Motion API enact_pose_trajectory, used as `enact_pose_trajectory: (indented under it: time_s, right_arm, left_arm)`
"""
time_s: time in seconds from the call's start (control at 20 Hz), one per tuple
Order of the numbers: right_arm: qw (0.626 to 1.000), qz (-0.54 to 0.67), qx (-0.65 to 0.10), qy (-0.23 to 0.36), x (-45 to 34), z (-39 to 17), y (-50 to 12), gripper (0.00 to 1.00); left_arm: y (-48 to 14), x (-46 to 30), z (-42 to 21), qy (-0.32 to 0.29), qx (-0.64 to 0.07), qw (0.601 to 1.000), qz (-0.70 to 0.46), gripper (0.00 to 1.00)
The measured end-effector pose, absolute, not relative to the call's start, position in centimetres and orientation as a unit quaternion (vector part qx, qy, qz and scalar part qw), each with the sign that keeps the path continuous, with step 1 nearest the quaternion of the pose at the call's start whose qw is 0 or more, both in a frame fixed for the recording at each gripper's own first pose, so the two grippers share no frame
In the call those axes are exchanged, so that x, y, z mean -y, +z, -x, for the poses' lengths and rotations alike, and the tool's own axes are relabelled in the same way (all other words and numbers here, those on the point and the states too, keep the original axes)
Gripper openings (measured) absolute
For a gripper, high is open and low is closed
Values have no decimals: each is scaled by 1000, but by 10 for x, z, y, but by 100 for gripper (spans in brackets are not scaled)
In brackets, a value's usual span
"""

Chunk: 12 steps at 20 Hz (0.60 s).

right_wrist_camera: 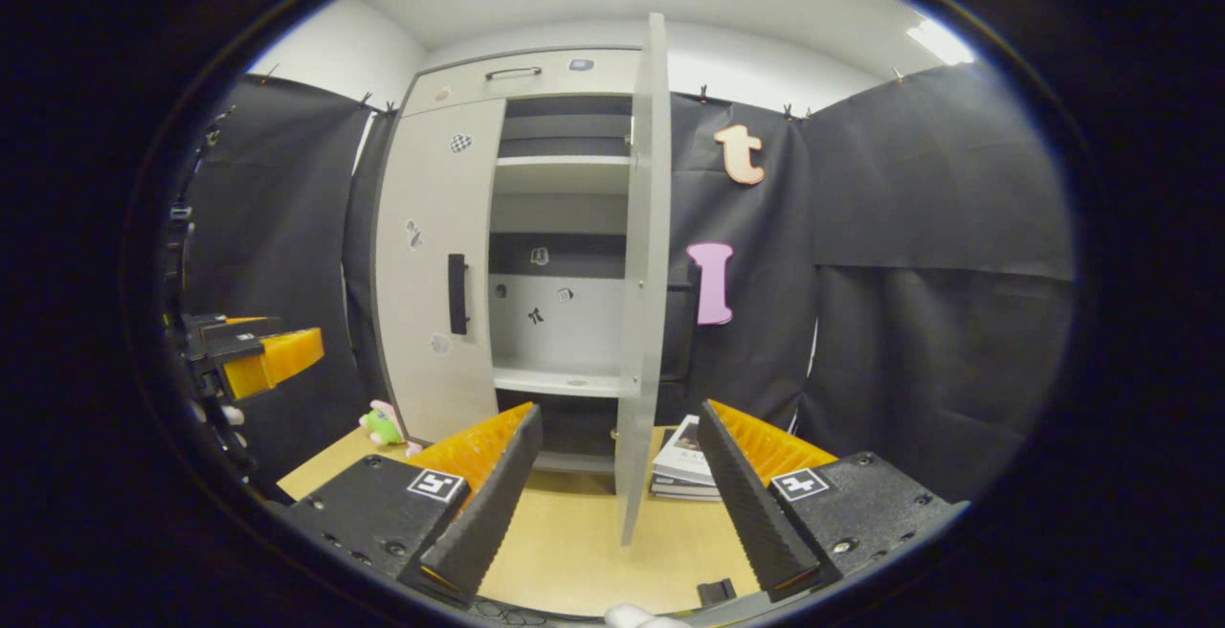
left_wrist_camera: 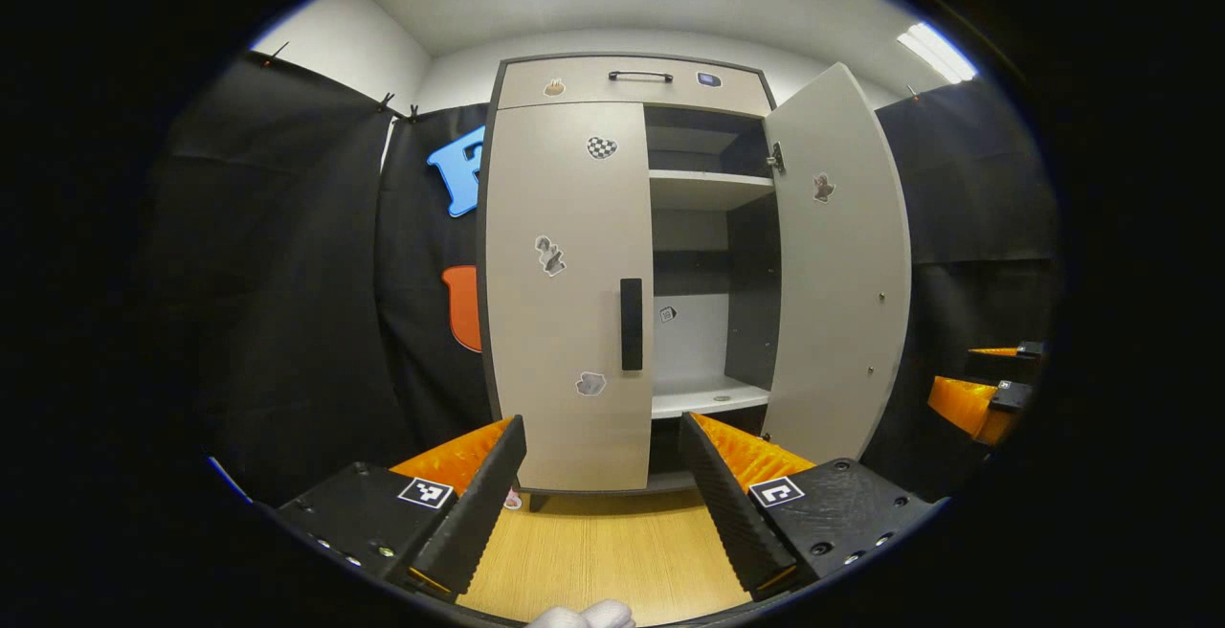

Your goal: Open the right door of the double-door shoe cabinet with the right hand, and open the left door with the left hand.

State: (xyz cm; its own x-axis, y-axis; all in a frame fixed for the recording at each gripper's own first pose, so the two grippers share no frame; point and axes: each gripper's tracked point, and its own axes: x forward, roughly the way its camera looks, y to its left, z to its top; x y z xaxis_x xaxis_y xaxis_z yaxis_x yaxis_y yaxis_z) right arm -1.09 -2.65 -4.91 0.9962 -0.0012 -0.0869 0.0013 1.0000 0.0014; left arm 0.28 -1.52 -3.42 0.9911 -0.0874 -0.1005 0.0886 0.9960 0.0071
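Standing on the tabletop [left_wrist_camera: 593, 551], the shoe cabinet [left_wrist_camera: 632, 78] is facing both grippers. The left gripper [left_wrist_camera: 603, 489] is gaping wide and holding nothing, set back from the closed left door [left_wrist_camera: 565, 226] and aiming just below its dark handle [left_wrist_camera: 631, 324]. The right gripper [right_wrist_camera: 622, 475] is likewise spreading wide and empty, with the right door [right_wrist_camera: 643, 274] swung open edge-on between its fingers, apart from them. Pale shelves [right_wrist_camera: 560, 381] are showing inside; stickers are dotting the grey doors.
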Motion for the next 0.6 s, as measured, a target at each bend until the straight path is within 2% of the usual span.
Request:
enact_pose_trajectory:
  time_s: [0.4, 0.6]
  right_arm:
    - [999, -14, -51, 3, 2, 13, -43, 100]
    - [998, -16, -55, -7, 5, 12, -41, 100]
  left_arm:
    - [-9, 33, -78, -62, -16, 998, -5, 96]
    - [-15, 46, -130, -62, -22, 998, -2, 96]
